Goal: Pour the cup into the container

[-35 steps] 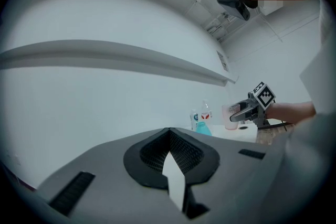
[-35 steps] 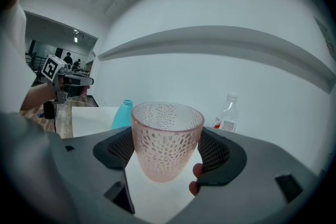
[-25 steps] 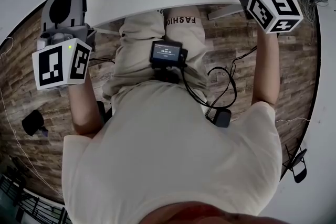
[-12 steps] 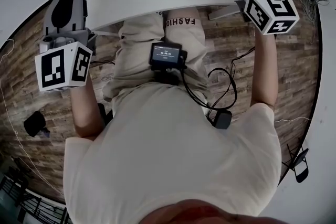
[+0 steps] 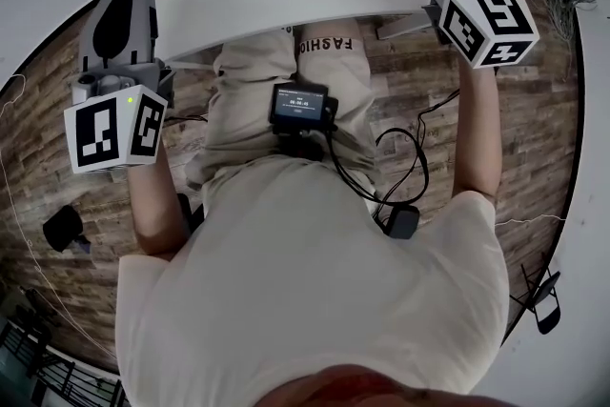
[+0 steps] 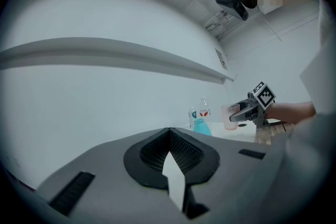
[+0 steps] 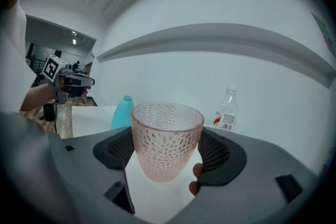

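The right claw (image 7: 167, 140) grips the pink dimpled cup (image 7: 166, 126), with 1 pad pressed against each side. The cup is upright, its base on or just above the white bench (image 7: 89, 118); I cannot tell which. Beyond this claw and to its left stands the teal container (image 7: 123, 113). Beyond it and to its right stands a clear plastic bottle (image 7: 226, 110) with a label. The left claw (image 6: 169, 132) hangs well apart from the cup, by the bench's near left edge. Its 2 jaws are drawn together at the tips with nothing between them. From this claw, the container and cup lie far ahead and to the right.
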`<action>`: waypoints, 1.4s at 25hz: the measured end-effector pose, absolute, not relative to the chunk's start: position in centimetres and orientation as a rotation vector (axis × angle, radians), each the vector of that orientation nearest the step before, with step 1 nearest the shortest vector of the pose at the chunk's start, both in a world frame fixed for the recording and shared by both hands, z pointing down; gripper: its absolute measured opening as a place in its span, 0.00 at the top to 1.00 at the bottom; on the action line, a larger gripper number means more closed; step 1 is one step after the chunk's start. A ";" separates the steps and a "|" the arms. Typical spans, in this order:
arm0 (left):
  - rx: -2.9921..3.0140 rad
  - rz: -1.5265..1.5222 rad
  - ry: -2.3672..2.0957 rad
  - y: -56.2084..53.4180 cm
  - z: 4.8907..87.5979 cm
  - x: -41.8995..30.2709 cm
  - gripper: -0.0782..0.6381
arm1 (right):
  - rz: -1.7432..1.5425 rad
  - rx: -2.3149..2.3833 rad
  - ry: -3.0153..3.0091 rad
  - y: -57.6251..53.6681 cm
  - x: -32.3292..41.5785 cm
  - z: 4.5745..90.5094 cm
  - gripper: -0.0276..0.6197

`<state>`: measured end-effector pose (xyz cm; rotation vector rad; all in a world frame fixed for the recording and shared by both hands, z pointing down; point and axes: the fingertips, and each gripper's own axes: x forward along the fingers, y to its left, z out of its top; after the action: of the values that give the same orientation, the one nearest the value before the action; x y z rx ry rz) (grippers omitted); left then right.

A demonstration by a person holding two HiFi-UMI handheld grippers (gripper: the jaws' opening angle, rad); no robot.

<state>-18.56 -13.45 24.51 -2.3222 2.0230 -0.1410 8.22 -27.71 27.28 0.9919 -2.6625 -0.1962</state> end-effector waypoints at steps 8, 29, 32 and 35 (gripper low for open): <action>-2.327 -0.143 2.029 -13.6 24.9 -18.8 0.87 | -0.196 0.992 -2.662 -28.0 7.9 27.4 0.39; -2.334 -0.126 2.032 -13.9 24.9 -19.1 0.87 | -0.189 1.010 -2.645 -28.7 8.2 27.6 0.39; -2.336 -0.123 2.032 -13.9 24.8 -19.0 0.87 | -0.182 1.015 -2.643 -28.8 8.4 27.8 0.39; -2.334 -0.124 2.036 -13.9 24.7 -19.1 0.87 | -0.173 1.013 -2.640 -28.8 8.5 27.9 0.39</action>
<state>-19.11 -13.94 24.74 -2.3340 2.0359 -0.1241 8.53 -28.83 27.93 1.0126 -2.6397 -0.1727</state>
